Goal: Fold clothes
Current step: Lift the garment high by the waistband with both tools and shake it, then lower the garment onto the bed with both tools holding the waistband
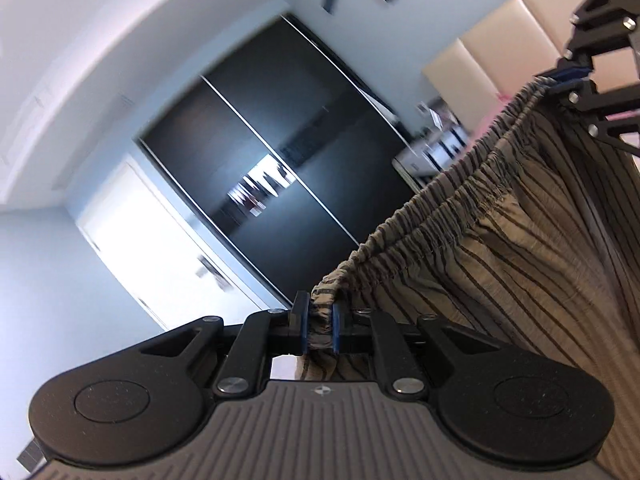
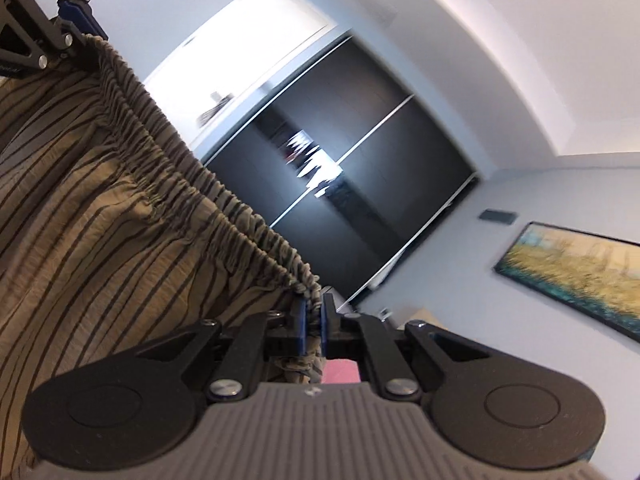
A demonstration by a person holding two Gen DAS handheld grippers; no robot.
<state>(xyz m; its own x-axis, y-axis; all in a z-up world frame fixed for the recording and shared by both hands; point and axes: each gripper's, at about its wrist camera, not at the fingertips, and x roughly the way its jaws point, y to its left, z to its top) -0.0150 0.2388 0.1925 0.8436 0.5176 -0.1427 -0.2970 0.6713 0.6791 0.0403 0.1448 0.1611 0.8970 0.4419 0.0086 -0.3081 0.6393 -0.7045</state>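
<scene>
Left claw (image 1: pixel 320 326) is clenched on one end of an elastic waistband (image 1: pixel 452 204), its blue pads pinching a bunched fold of striped cloth. Right claw (image 2: pixel 313 326) is clenched the same way on the opposite end of that waistband. Between them hangs the garment (image 1: pixel 532 252), a brown-olive piece with thin dark stripes running down from the gathered band. It is held up in the air, waistband stretched roughly taut from claw to claw, the rest draping below and out of view.

Each wrist camera also catches the other claw at the far end of the band, in the upper corner of its picture. Both views are tilted and slightly blurred.

Behind the garment is a bedroom: a dark sliding wardrobe (image 1: pixel 276 176), pale blue walls, a padded cream headboard (image 1: pixel 500 40) and a framed yellow-and-teal painting (image 2: pixel 572 276). A patch of pink (image 2: pixel 340 372) shows beneath the right claw; what it is cannot be told.

The cloth looks thin, light and limp, with a crinkled weave, so it should fold easily but sag and shift wherever unsupported. The thick gathered waistband seems the firmest place to grip, as its bunched elastic is less likely to slip than the loose fabric below.
</scene>
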